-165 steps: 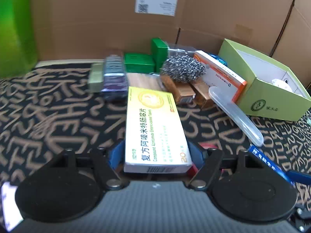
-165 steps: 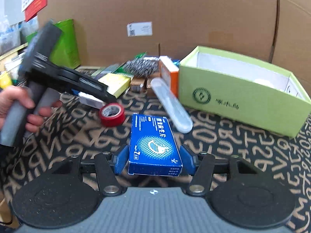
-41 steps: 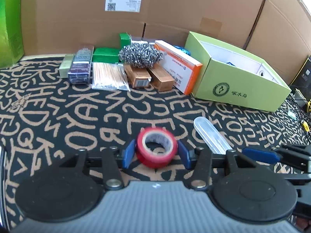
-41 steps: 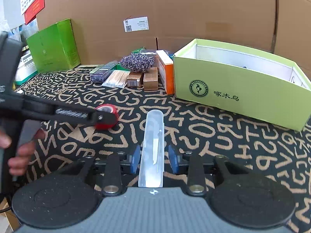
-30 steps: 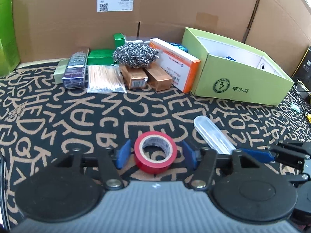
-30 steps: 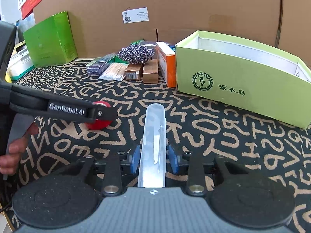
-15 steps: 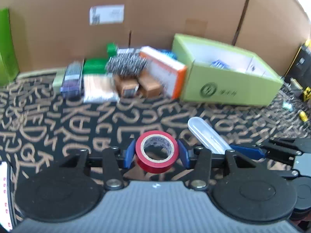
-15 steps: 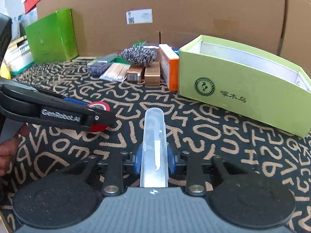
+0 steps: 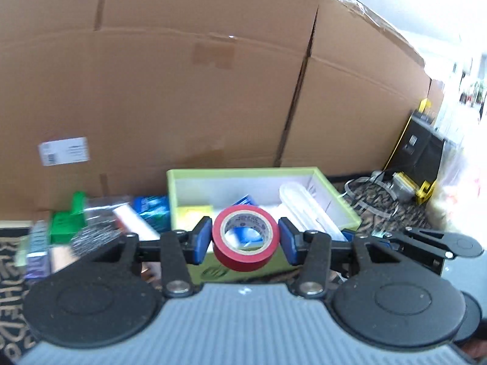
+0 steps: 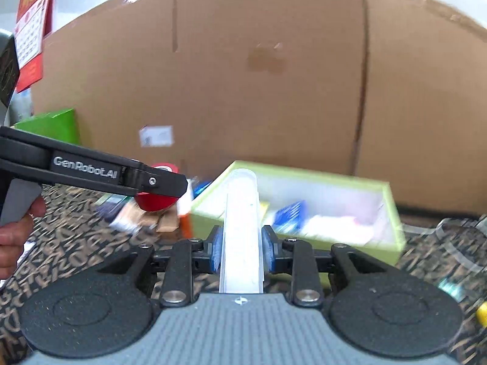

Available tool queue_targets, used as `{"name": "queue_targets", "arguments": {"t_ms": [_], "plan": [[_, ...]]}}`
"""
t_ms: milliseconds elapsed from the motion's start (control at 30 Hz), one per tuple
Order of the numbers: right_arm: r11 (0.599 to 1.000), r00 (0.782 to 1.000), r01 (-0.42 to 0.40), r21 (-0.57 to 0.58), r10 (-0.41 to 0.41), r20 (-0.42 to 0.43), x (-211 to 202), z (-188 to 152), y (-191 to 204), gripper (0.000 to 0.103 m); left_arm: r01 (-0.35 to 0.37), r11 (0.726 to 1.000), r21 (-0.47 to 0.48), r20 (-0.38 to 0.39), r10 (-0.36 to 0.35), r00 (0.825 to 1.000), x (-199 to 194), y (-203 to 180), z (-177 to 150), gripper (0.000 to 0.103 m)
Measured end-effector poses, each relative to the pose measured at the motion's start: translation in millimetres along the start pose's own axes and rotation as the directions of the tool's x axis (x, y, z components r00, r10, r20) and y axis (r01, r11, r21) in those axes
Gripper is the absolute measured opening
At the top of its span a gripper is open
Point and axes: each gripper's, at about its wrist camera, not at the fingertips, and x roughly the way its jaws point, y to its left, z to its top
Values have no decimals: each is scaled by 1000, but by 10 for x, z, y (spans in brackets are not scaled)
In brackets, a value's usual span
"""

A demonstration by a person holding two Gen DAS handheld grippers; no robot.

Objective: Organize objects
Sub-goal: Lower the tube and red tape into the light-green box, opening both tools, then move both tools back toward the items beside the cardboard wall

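My left gripper is shut on a red tape roll and holds it in the air in front of the light green open box. My right gripper is shut on a clear plastic tube case, raised and pointing toward the same green box. The tube case also shows in the left wrist view, over the box. The left gripper with the red roll shows at the left of the right wrist view. Inside the box lie a blue packet and a yellow box.
A row of items stands left of the box: green boxes, a steel scourer, an orange-and-white carton. Cardboard walls rise behind. A black-and-yellow device and cables lie at the right. Patterned cloth covers the table.
Both grippers have lifted off the cloth and moved toward the green box, carrying the red tape roll and the tube case. The views now look down into the box.
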Motion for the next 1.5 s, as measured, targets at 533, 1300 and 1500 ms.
{"name": "queue_targets", "arguments": {"t_ms": [533, 1300, 1500], "plan": [[987, 989, 151, 58, -151, -2, 882, 257, -911, 31, -83, 995, -63, -125, 75, 989, 1495, 253, 286, 47], [989, 981, 137, 56, -143, 127, 325, 350, -610, 81, -123, 990, -62, 55, 126, 990, 243, 310, 276, 103], [998, 980, 65, 0, -64, 188, 1, 267, -192, 83, -203, 973, -113, 60, 210, 976, -388, 569, -57, 103]]}}
